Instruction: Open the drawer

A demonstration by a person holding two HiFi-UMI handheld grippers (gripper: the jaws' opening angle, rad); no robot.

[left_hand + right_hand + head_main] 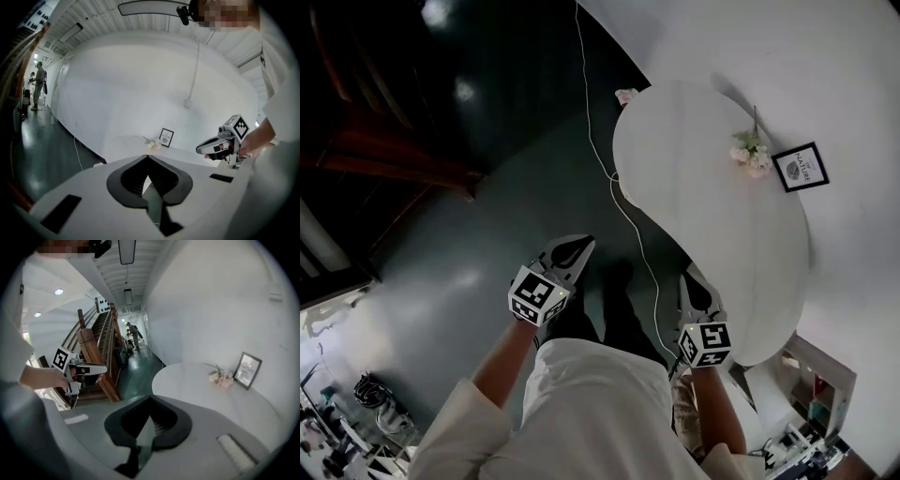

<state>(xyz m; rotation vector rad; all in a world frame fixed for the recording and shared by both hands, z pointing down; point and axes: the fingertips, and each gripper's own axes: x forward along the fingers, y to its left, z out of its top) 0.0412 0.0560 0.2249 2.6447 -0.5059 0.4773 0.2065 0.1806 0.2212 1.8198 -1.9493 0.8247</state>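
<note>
I see a white round-edged cabinet top (694,178) to the right of the person, against a white wall. On it lie a small bunch of pale pink flowers (750,152) and a framed picture (800,167). No drawer front shows in any view. My left gripper (574,246) hangs over the dark floor, left of the cabinet, jaws shut and empty. My right gripper (690,277) is at the cabinet's near edge, jaws together with nothing between them. In the left gripper view the right gripper (204,149) shows, with the flowers (152,145) and picture (166,137) beyond.
A white cable (598,155) runs across the dark floor beside the cabinet. A wooden staircase (101,338) rises at the left. People stand far down the corridor (133,333). A small pink thing (625,96) lies by the cabinet's far end. Open shelves (811,384) stand at lower right.
</note>
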